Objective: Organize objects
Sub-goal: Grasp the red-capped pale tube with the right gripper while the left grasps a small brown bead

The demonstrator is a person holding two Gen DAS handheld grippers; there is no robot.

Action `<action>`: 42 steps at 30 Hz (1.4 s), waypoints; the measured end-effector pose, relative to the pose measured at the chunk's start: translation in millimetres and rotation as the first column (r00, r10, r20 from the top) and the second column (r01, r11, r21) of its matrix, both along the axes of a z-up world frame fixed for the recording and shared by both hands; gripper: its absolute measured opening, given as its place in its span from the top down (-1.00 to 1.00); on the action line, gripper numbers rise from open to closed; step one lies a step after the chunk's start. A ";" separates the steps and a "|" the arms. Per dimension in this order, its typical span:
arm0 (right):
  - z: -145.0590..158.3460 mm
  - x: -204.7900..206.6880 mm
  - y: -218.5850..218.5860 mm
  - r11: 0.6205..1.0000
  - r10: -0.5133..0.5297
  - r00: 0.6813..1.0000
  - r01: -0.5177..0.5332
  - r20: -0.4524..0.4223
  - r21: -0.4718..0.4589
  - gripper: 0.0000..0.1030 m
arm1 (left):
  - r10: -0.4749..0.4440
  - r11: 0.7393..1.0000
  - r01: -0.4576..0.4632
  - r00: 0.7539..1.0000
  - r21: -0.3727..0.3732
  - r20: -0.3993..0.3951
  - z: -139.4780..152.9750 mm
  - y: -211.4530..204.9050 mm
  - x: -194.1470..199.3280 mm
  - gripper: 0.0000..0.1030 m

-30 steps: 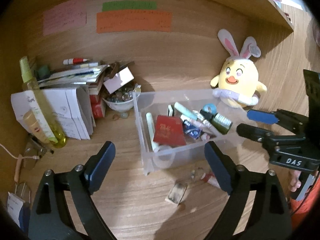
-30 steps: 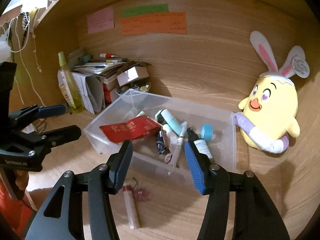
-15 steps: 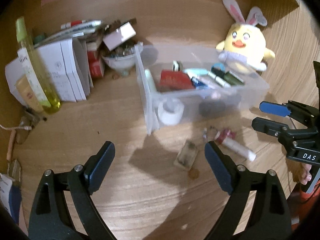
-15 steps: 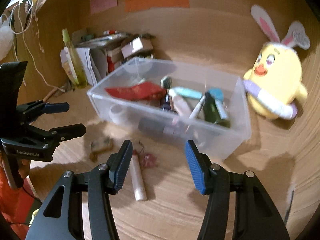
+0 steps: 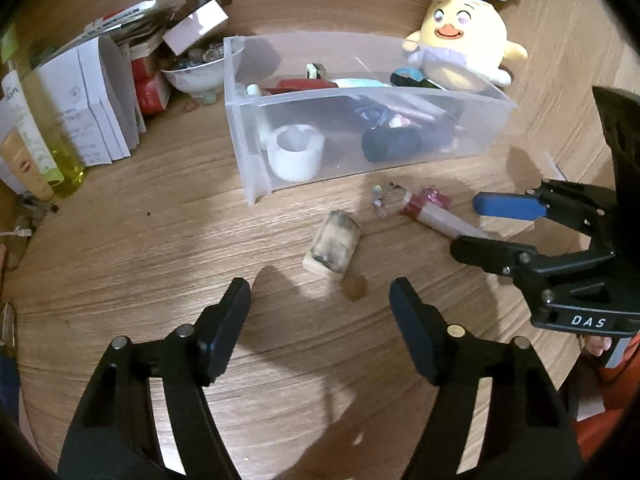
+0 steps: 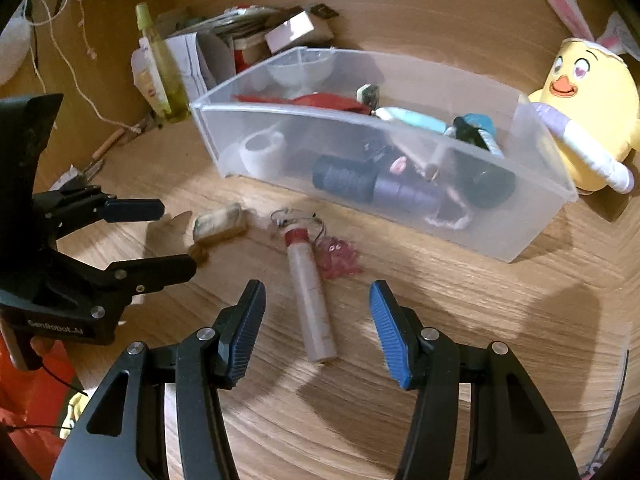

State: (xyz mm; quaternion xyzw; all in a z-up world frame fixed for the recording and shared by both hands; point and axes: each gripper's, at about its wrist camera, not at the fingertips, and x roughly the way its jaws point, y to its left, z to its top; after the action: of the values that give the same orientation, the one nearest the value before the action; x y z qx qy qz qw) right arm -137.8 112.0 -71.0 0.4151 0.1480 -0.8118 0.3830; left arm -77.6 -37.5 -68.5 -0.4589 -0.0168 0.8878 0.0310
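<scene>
The wooden counter (image 6: 440, 320) is cluttered around a clear plastic bin (image 6: 400, 216). My right claw (image 6: 316, 328) has just been narrowing, empty, over the pale red-capped tube (image 6: 310, 300); my left claw (image 5: 320, 320), also narrowing and empty, nears the small grubby block (image 5: 332, 244). Next I judge: lower, pinch, lift into the bin.

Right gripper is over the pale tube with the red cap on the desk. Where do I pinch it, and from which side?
Judging by its pose, pinch the pale tube with the red cap mid-barrel, from above. It lies flat on the wooden desk, pointing away between the open fingers of the right gripper, so they close across its long sides, clear of the pink trinket.
</scene>
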 end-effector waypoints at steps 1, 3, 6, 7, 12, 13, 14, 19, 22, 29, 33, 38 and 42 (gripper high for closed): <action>0.1 0.3 -0.9 1.000 0.003 1.000 -0.003 -0.001 0.002 0.16 | -0.002 1.000 0.002 1.000 -0.003 -0.001 -1.1 0.4 0.5 -0.30; 0.3 1.0 -2.4 1.000 0.013 1.000 -0.013 -0.005 0.005 0.28 | -0.010 1.000 0.010 1.000 0.005 0.007 -2.8 1.2 0.4 -0.17; -0.4 1.7 -5.5 0.999 0.026 1.000 -0.026 -0.010 0.022 0.41 | -0.020 1.000 0.020 1.000 0.008 0.007 -3.8 3.5 -0.1 -0.03; -0.8 1.8 -6.3 0.999 0.030 1.000 -0.029 -0.008 0.026 0.45 | -0.025 1.000 0.025 1.000 0.011 0.004 -3.5 4.3 -0.6 0.06; -4.2 1.2 -10.5 0.999 0.037 0.999 -0.037 -0.007 0.029 0.56 | -0.048 0.999 0.048 0.999 0.015 -0.004 -3.4 9.0 -2.1 0.29; -4.4 1.6 -10.7 0.999 0.038 0.999 -0.038 -0.006 0.028 0.59 | -0.054 0.998 0.054 0.999 0.014 -0.008 -3.6 10.3 -2.5 0.37; -5.0 1.9 -11.1 0.999 0.039 0.999 -0.039 -0.007 0.026 0.64 | -0.057 0.998 0.057 0.998 0.014 -0.010 -3.8 11.3 -2.8 0.42; -6.5 2.8 -11.9 0.999 0.035 0.999 -0.035 -0.006 0.019 0.73 | -0.071 0.996 0.071 0.997 0.045 -0.012 -3.8 12.0 -4.4 0.76; -6.6 4.3 -10.8 0.999 0.034 0.999 -0.034 -0.002 0.007 0.73 | -0.065 0.997 0.066 0.998 0.046 -0.014 -3.7 12.2 -3.6 0.76; 1.9 5.2 -6.9 0.999 0.015 1.000 -0.015 -0.001 -0.047 0.73 | -0.051 0.997 0.053 0.998 0.051 -0.040 4.6 12.0 0.2 0.76; 13.2 5.7 -4.6 0.997 0.006 1.000 -0.008 -0.017 -0.074 0.73 | -0.042 0.998 0.046 0.996 0.050 -0.076 16.1 11.1 2.0 0.76; 27.4 4.8 -0.5 0.995 -0.011 0.999 0.007 -0.045 -0.104 0.73 | -0.025 0.996 0.035 0.991 0.076 -0.130 30.7 9.3 1.1 0.76; 38.6 1.6 3.9 0.992 -0.027 0.998 0.018 -0.064 -0.125 0.73 | -0.015 0.996 0.030 0.985 0.088 -0.170 42.8 8.9 -1.1 0.76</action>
State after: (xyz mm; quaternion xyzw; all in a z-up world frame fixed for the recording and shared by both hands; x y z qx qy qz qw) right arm -136.2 115.9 -32.4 0.3652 0.1051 -0.8369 0.3938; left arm -78.7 -28.6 -25.7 -0.3800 -0.0493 0.9215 0.0631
